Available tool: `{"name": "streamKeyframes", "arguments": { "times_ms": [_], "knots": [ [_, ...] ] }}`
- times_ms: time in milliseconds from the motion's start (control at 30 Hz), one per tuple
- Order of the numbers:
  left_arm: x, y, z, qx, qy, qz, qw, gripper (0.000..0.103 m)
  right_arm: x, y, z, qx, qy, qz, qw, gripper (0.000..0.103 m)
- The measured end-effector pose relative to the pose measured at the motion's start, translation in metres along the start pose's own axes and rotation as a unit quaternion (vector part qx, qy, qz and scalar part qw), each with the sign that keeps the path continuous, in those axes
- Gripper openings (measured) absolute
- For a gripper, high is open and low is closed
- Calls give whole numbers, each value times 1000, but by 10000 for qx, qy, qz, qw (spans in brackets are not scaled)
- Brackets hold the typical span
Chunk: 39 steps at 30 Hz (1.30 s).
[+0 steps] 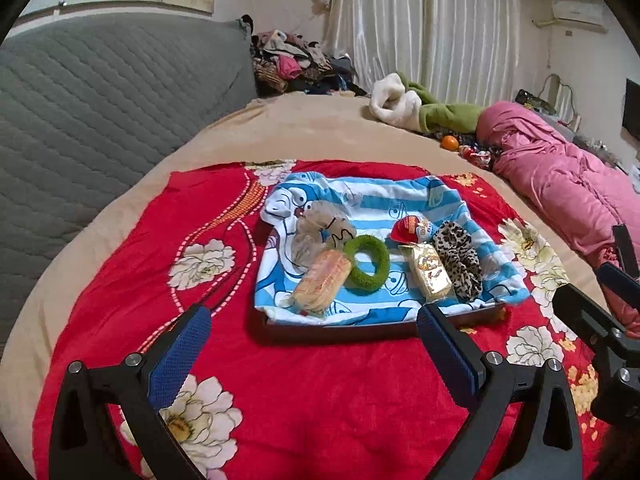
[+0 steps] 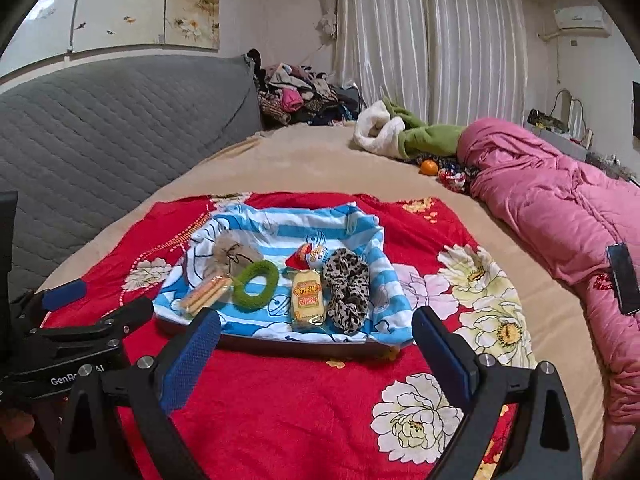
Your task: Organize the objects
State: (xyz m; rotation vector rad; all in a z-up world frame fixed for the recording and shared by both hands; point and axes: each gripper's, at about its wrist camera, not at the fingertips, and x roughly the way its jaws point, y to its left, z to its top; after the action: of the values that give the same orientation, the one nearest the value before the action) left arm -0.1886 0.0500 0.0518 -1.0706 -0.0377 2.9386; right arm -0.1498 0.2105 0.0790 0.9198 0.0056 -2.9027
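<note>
A dark tray [image 1: 360, 326] [image 2: 280, 346] lined with a blue-striped cartoon cloth [image 1: 368, 196] [image 2: 288, 220] sits on a red flowered blanket [image 1: 304, 392]. On the cloth lie a beige scrunchie [image 1: 320, 224] [image 2: 234, 258], a green scrunchie [image 1: 367, 262] [image 2: 256, 286], a leopard scrunchie [image 1: 460, 264] [image 2: 347, 292], a wafer pack [image 1: 320, 284] [image 2: 206, 296], a golden snack pack [image 1: 430, 272] [image 2: 307, 298] and a red-and-white snack [image 1: 410, 228] [image 2: 309, 256]. My left gripper [image 1: 316, 348] [image 2: 64, 300] is open in front of the tray, holding nothing. My right gripper [image 2: 320, 350] [image 1: 616, 280] is open too, just before the tray's near edge.
The blanket lies on a beige bed [image 1: 304, 128]. A grey quilted headboard [image 1: 100, 92] rises at the left. A pink duvet [image 2: 560, 204], a green-and-white garment [image 2: 400, 132], an orange [image 2: 429, 167] and a clothes pile [image 2: 304, 92] lie beyond the tray.
</note>
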Motion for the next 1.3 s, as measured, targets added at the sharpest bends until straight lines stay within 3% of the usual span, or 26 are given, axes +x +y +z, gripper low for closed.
{"name": "streamKeyframes", "arguments": {
  "times_ms": [867,1300],
  "knots": [
    [-110,20,-5,-78,-646,195,9977,102,-105,24,7,-210,-667,39,9975,99],
    [-129,19,-19,-35,-724,223,9971,102,-129,24,-5,-195,-782,41,9967,102]
  ]
}}
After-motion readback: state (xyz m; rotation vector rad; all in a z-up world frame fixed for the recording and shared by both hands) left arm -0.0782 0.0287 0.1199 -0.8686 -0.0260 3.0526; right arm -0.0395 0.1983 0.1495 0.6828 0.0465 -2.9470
